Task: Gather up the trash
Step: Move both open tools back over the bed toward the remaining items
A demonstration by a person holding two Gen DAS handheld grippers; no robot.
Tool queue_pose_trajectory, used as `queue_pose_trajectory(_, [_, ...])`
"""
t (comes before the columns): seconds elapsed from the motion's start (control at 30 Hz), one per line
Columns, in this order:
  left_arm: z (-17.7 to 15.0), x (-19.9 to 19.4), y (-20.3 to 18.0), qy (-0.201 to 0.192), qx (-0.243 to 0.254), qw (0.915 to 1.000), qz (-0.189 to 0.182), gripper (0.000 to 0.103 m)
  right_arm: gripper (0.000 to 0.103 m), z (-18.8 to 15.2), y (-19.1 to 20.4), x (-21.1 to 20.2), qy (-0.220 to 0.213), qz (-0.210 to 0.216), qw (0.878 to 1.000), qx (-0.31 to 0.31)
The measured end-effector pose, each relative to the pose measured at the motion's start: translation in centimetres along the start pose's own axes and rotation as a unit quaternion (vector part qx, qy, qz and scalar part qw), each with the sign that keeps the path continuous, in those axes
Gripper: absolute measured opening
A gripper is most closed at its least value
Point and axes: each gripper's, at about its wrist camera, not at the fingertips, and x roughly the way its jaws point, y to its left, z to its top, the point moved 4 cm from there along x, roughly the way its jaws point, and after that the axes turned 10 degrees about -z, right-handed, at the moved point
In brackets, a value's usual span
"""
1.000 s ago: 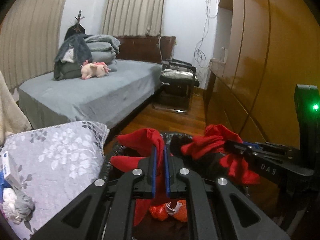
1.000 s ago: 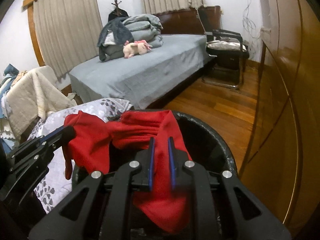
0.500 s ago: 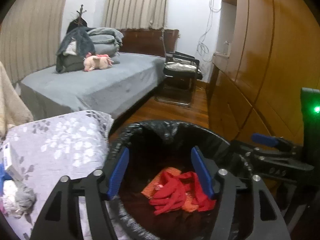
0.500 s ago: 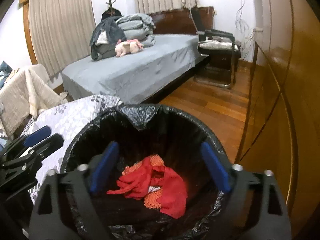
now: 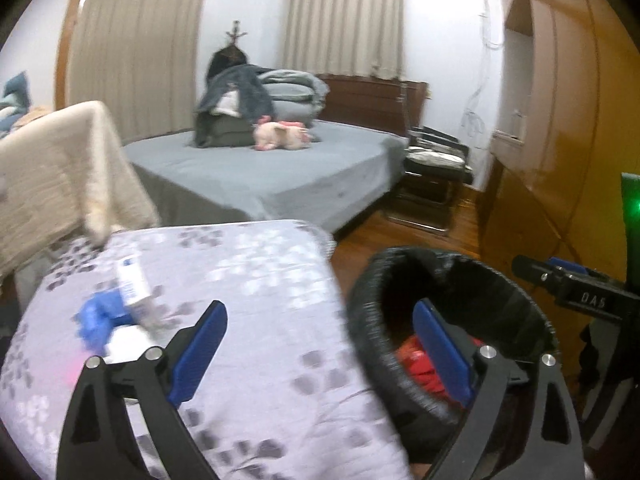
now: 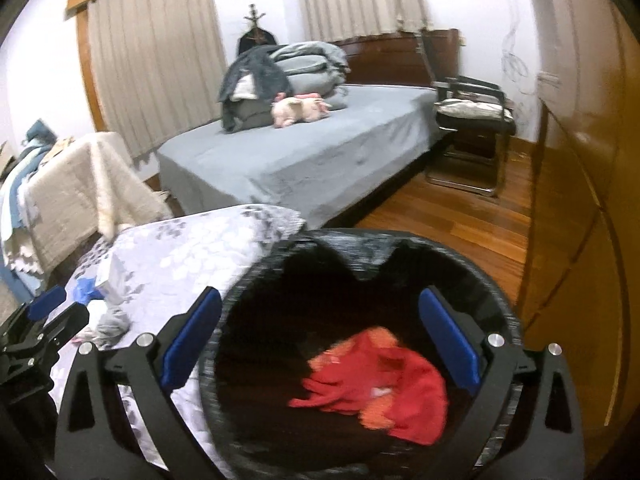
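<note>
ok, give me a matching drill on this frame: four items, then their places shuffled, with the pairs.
Items:
1. red cloth
2. pink plush
3. blue scrap
4. cushion

Places:
A. on the chair
B. in the bin
C. on the grey bed
D. on the floral cover

Pairs: 1-B, 2-C, 3-D, 4-A
</note>
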Motion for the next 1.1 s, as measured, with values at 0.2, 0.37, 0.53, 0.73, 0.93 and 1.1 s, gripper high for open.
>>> queue_pose_trajectory(0.2, [-1.1,-2.6,5.2,-0.007,-0.021,0.9979,0.061,0.092,0.097,0.3,6.0,0.7,-0.005,0.040,0.999,-0.029])
queue_pose_trajectory(0.37, [-2.0,-3.9,9.4,-0.010,-0.038,0.9936,0.106,0.092,0.097,0.3,11.2,1.6,-0.005,0.072,0.996,-0.049])
queue_pose_trajectory(0.53, [-2.8,-5.0,13.1,-0.014,-0.052,0.9882,0.144,0.092,0.097,-0.4,16.0,3.1,-0.008,0.096,0.993,-0.073])
queue_pose_trajectory(0.73, [-4.3,-5.3,16.4,-0.008,-0.076,0.9827,0.169,0.092,0.096,-1.7,20.7,4.9,0.001,0.114,0.990,-0.084])
queue_pose_trajectory(0.93, [-5.5,-5.1,18.5,-0.003,-0.087,0.9802,0.178,0.092,0.096,-3.6,24.1,6.6,0.020,0.121,0.987,-0.100])
queue_pose_trajectory(1.1, [-6.2,-4.9,20.0,-0.001,-0.094,0.9783,0.185,0.092,0.096,-5.0,26.6,7.8,0.039,0.131,0.984,-0.115])
